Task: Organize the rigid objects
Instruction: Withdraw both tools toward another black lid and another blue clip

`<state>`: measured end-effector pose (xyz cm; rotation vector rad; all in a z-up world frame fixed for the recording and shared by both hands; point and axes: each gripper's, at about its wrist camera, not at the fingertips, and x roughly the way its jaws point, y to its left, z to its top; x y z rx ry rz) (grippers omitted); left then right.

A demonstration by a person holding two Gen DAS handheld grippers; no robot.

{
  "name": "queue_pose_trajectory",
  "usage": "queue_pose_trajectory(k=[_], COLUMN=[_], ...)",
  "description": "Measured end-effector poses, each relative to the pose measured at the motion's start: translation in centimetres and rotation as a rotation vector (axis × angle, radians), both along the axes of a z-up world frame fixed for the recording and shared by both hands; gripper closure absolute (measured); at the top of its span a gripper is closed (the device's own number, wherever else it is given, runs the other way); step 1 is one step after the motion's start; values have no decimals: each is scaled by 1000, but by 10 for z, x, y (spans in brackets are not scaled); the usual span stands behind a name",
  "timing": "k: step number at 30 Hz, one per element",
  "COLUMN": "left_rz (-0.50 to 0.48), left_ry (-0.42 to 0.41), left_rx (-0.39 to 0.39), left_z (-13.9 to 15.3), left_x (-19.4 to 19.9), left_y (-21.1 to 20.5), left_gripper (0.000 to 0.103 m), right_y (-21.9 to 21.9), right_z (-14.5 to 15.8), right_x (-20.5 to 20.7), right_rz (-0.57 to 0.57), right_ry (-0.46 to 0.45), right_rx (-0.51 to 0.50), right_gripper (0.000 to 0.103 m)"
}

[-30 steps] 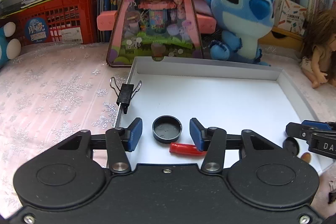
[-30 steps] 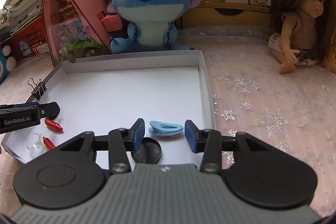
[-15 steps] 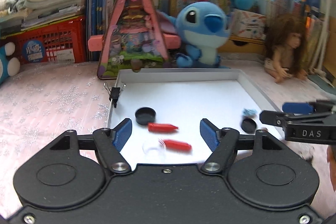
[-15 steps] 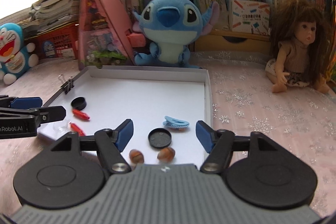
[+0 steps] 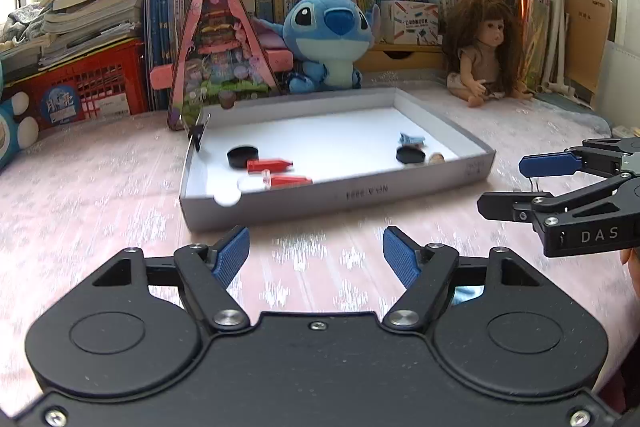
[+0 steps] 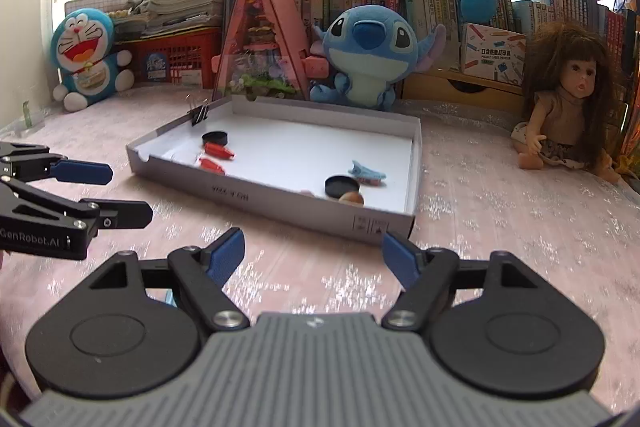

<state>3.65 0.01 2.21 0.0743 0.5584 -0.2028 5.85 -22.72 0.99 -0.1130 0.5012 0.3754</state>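
Observation:
A shallow white tray holds two black caps, two red pieces, a light-blue clip and a brown nut. A black binder clip grips its left wall. My left gripper hangs open over the pink cloth, in front of the tray, with nothing between its fingers. My right gripper is also short of the tray, its jaws opening and empty. Each gripper shows in the other's view: the right gripper and the left gripper.
Behind the tray stand a blue plush, a pink triangular toy house and a doll. A red crate and a blue-and-white cat plush are at the back left. Bookshelves line the back.
Both grippers have drawn back out of the tray toward the near side of the table. Their jaws have spread wider. The caps, red pieces and blue clip stay in the tray.

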Motion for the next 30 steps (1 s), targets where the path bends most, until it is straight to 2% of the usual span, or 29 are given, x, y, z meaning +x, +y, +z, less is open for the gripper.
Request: queue_pose_trajectory(k=[8,14,18,23,26,30], left_rz=[-29,-61,-97,-132,-131,-111], left_ry=[0,44,67,84,74,62], left_rx=[30,-29,-13,-8,4,-3], left_z=[-9,-10,-16,-22,-24,-25], left_x=[-34,-50,-54,-53,-51,-45], left_y=[7,16,11,3,-2,-2], left_gripper=[31,32,36,42,47,48], right_y=[8,11,17,25,28,26], right_z=[-18,-21,-26,-27,-27,-28], right_x=[-32,-44,-44,-43,-39,-33], right_rz=[104,161,157,170,166,142], right_ry=[-19,6,14,10,9,27], right_rx=[-93,-107,-140,-132,-132,-103], right_gripper=[17,17,17,17,17,17])
